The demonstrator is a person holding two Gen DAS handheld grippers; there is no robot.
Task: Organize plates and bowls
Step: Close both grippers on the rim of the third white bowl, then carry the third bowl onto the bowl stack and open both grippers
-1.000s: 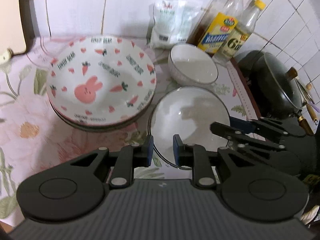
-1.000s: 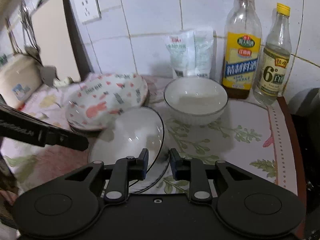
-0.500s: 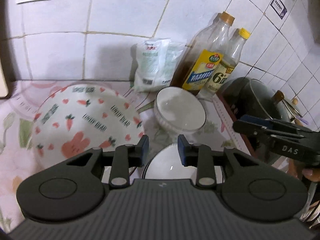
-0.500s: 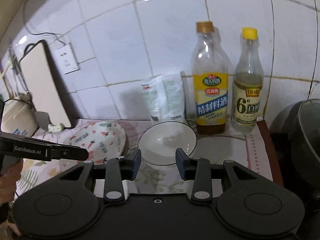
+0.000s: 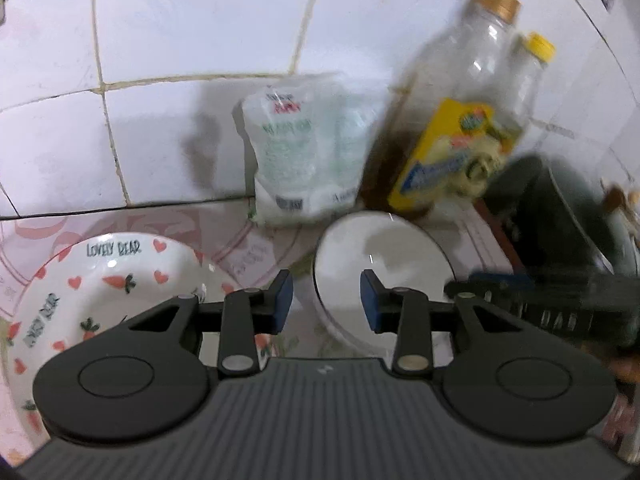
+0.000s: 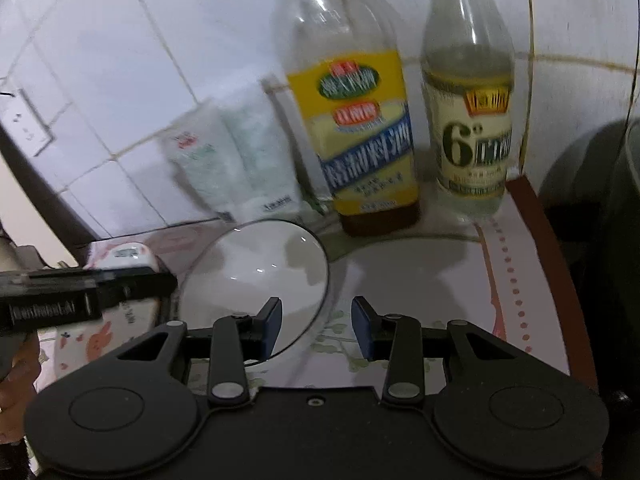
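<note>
Left wrist view: the left hand-held gripper (image 5: 326, 300) stands with its blue pads apart and nothing between them, lined up on the gap between two dishes. On its left sits the carrot-print plate (image 5: 104, 280), lettered "LOVELY BEAR", with a further rim edge peeking from under it, so it looks like the top of a stack. On its right is the plain white bowl (image 5: 380, 252), standing upright on the floral worktop (image 5: 256, 252). Behind them a white packet (image 5: 304, 152) leans on the tiled wall, beside the yellow-label oil bottle (image 5: 460, 120). The other tool's dark finger comes in from the right, blurred.

Right wrist view: the right hand-held gripper (image 6: 316, 326) is also spread wide and empty. Its left pad hangs over the near rim of the white bowl (image 6: 256, 264); its right pad is over bare worktop (image 6: 420, 280). The oil bottle (image 6: 352, 120) and the vinegar bottle marked "6" (image 6: 468, 120) stand just behind the bowl. The left tool's finger (image 6: 80, 296) crosses in front of the carrot-print plate (image 6: 100, 340).

My read: the bowl is the next pick. To do it well, straddle the rim with one pad inside and one outside, pinch low enough to bite the wall, then lift straight up. Swinging wide risks knocking those bottles. Glazed ceramic is slick, so close firmly before lifting, and keep the two tools from colliding.
</note>
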